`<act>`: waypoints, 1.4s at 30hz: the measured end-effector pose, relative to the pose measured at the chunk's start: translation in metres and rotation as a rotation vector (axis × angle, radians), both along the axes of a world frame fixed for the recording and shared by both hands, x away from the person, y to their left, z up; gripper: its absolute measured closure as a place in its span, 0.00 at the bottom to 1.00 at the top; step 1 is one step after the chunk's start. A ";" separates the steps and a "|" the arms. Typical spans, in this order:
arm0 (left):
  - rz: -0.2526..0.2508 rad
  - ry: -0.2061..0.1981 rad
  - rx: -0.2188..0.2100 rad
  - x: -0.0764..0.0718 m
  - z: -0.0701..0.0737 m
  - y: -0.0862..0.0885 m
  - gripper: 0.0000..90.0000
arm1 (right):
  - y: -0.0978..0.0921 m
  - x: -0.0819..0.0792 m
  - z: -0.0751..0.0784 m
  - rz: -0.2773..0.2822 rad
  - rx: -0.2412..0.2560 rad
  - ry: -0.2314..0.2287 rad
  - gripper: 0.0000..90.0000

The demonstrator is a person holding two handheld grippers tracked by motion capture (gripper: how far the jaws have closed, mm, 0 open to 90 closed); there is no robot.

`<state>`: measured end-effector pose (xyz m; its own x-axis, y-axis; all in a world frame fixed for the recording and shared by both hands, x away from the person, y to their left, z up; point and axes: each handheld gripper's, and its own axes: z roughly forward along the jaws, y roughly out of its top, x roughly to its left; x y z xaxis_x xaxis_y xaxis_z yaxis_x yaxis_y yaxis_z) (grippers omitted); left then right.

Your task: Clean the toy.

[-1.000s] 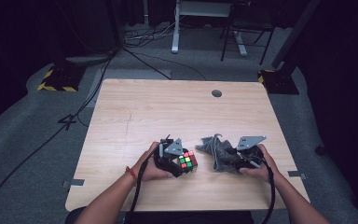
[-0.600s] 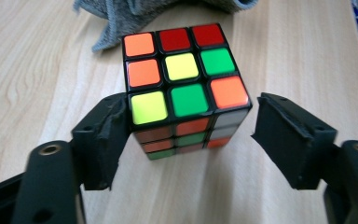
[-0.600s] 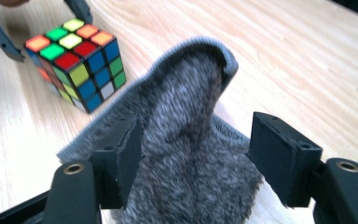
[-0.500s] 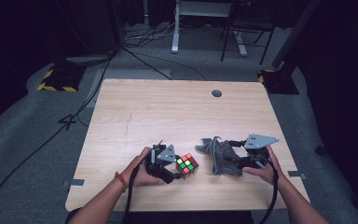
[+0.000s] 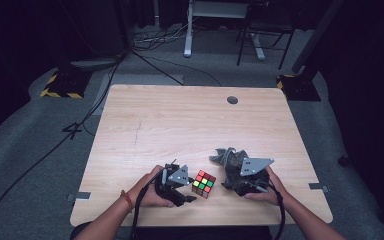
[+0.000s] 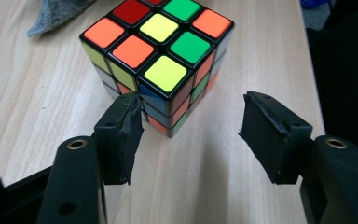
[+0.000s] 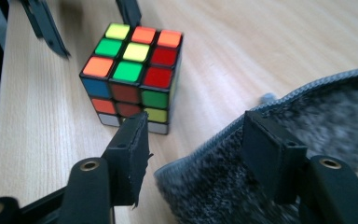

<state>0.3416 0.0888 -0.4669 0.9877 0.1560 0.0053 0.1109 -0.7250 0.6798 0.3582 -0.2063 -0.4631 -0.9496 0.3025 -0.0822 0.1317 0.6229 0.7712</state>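
A scrambled puzzle cube (image 5: 203, 183) sits flat on the wooden counter (image 5: 190, 125), close to the near edge and roughly midway between its two near corners. A grey fleece pouch (image 5: 232, 167) with a zipper lies just to the cube's right, crumpled, with one end reaching away from the near edge.

The left gripper (image 6: 193, 128) hovers low at the cube's near-left side with its jaws wide apart and holding nothing. In the left gripper view one pad (image 6: 126, 135) is just beside the cube's lower corner, perhaps touching it, and the other pad stands well clear to the side. The gap looks about as wide as the cube, and the cube is turned corner-on to the jaws, so the gripper seems lined up to close on it rather than already gripping. Approaching low along the counter makes sense, since the jaws can then take the cube's side faces.

The right gripper (image 7: 196, 144) rests over the pouch, its jaws also spread. In the right gripper view the zippered edge of the pouch (image 7: 270, 186) runs between the two pads (image 7: 133, 154), and fleece lies under and around the far pad; no pinch on the fabric can be seen. It is probably there to take the zippered rim and hold the pouch steady or open, so that the cube can go inside. The cube stands near the pouch's mouth side, apart from it, which would keep that move short.
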 end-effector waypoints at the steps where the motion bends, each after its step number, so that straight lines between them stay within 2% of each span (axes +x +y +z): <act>1: 0.012 -0.012 -0.008 0.001 0.001 0.001 0.39 | 0.003 -0.001 -0.002 0.008 -0.006 0.002 0.47; 2: 0.030 -0.026 -0.031 0.004 0.004 0.004 0.35 | 0.005 -0.001 -0.003 0.017 -0.005 0.003 0.47; 3: 0.041 -0.022 -0.054 0.007 0.005 0.006 0.33 | 0.007 -0.002 -0.005 0.023 -0.007 0.003 0.47; 4: 0.046 0.000 -0.077 0.012 0.007 0.007 0.30 | 0.008 -0.003 -0.005 0.023 -0.010 0.005 0.46; 7: 0.039 0.011 -0.105 0.025 0.012 0.003 0.22 | 0.010 -0.002 -0.007 0.032 -0.005 0.014 0.46; 8: 0.019 0.016 -0.103 0.028 0.013 -0.001 0.18 | 0.011 -0.002 -0.007 0.034 -0.011 0.011 0.46; 10: -0.010 0.010 -0.093 0.031 0.013 -0.008 0.19 | 0.013 -0.002 -0.007 0.040 -0.010 0.011 0.46; 12: -0.038 0.009 -0.060 0.034 0.010 -0.016 0.18 | 0.014 -0.002 -0.008 0.044 -0.010 0.011 0.46; 16: -0.080 0.033 -0.013 0.036 0.002 -0.027 0.18 | 0.018 -0.002 -0.009 0.051 -0.008 0.019 0.46; 18: -0.096 0.047 -0.018 0.037 -0.001 -0.028 0.21 | 0.021 -0.003 -0.010 0.059 -0.015 0.015 0.46; 24: -0.085 0.044 -0.027 0.037 -0.007 -0.026 0.23 | 0.028 -0.002 -0.011 0.063 -0.024 0.012 0.46; 29: -0.092 0.029 -0.012 0.035 -0.007 -0.024 0.25 | 0.029 -0.002 -0.008 0.065 -0.013 0.010 0.45; 36: -0.066 0.042 -0.018 0.036 -0.009 -0.021 0.25 | 0.030 -0.002 -0.009 0.044 -0.007 0.004 0.47; 42: -0.063 0.032 -0.003 0.037 -0.010 -0.023 0.24 | 0.032 -0.002 -0.010 0.037 -0.011 -0.006 0.46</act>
<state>0.3785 0.0657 -0.4769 0.9953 0.0934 -0.0272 0.0869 -0.7290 0.6790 0.3566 -0.1738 -0.4729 -0.9596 0.2660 -0.0914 0.1034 0.6360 0.7648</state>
